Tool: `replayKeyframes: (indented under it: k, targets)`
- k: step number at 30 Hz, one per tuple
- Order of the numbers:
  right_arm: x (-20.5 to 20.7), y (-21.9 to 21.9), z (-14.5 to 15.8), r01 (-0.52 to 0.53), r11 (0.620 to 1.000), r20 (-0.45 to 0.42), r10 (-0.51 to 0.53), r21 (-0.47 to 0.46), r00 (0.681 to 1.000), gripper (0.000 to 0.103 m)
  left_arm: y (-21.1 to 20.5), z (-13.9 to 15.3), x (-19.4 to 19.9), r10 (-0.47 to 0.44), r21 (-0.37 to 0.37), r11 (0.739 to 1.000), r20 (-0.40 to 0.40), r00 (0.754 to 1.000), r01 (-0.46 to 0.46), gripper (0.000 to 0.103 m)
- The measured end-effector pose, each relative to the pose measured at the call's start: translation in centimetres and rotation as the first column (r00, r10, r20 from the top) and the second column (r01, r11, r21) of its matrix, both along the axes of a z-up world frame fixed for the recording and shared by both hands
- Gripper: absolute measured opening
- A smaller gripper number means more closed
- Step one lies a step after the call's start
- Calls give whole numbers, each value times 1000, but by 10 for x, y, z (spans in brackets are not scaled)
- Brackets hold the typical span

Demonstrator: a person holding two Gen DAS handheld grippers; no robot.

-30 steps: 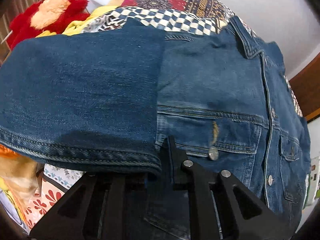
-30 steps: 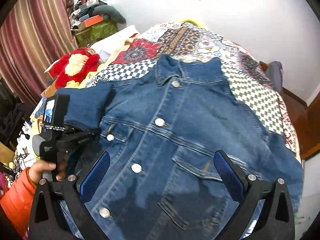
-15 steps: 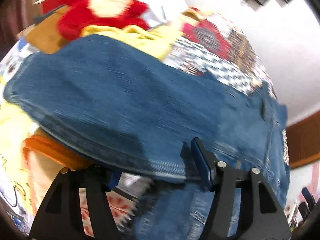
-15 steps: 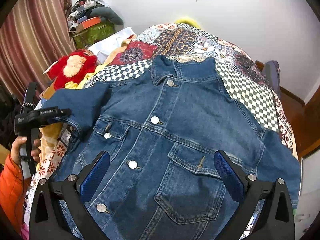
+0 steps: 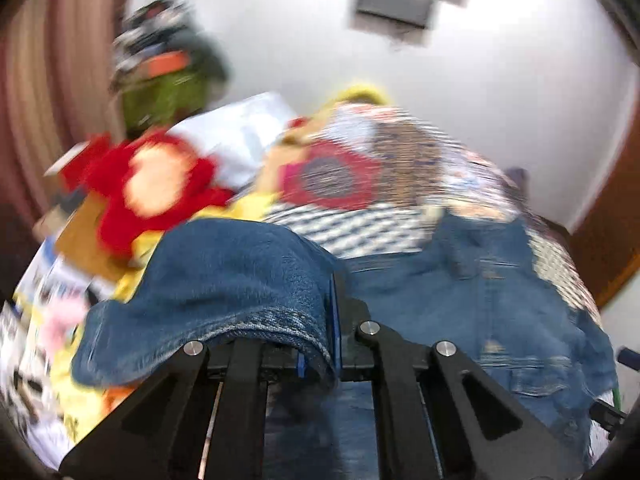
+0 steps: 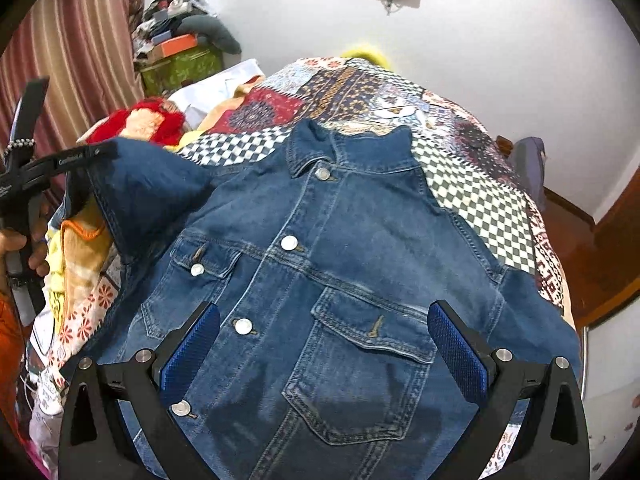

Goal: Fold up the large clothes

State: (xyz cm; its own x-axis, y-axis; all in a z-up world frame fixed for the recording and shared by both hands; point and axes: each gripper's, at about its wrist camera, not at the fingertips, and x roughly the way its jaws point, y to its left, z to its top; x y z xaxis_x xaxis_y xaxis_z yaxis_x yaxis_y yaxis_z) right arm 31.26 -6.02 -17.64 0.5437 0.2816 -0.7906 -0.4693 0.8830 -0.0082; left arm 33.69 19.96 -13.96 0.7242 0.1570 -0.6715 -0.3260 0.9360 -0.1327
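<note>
The jacket (image 6: 320,280) lies front-up on the bed (image 6: 480,184), collar at 12 o'clock, long axis toward the right gripper (image 6: 324,352), whose jaws hang apart above its hem. At 9 o'clock, the left gripper (image 5: 320,344), jaws just closed, clamps the sleeve (image 5: 232,280) cuff, ready to fold toward 3 o'clock.

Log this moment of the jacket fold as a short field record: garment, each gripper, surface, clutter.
garment: denim jacket, front up, buttoned, collar toward the wall
sleeve: sleeve cuff raised off the bed, the rest of the jacket lying flat
left gripper: left gripper shut on the cuff
right gripper: right gripper open above the jacket's lower front, holding nothing
surface: patchwork quilt on a bed
clutter: red plush toy beside the raised sleeve; green box by the curtain
fold status: no fold laid yet
</note>
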Motion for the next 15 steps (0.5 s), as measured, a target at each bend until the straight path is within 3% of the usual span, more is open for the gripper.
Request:
replayKeyframes:
  k: [4, 7, 9, 11, 13, 15]
  targets:
    - [2, -15, 7, 37, 999, -4, -37, 34, 999, 103, -60, -16, 31, -161, -4, 987, -62, 985, 161, 9]
    - [3, -28, 11, 68, 997, -5, -68, 44, 998, 103, -98, -54, 48, -268, -57, 963, -169, 948, 262, 9]
    - [3, -38, 11, 84, 996, -13, -84, 43, 996, 103, -120, -85, 52, -329, -105, 944, -254, 910, 312, 10]
    - [3, -43, 10, 94, 995, -16, -94, 36, 995, 103, -133, -105, 52, -338, -92, 941, -317, 886, 325, 17]
    - [3, -47, 9, 99, 995, -17, -99, 18, 995, 103, -143, -109, 45, -336, -44, 939, -324, 884, 341, 34]
    - [3, -48, 7, 96, 995, -15, -96, 1, 995, 103, -143, -105, 40, -332, -10, 937, -347, 877, 350, 43]
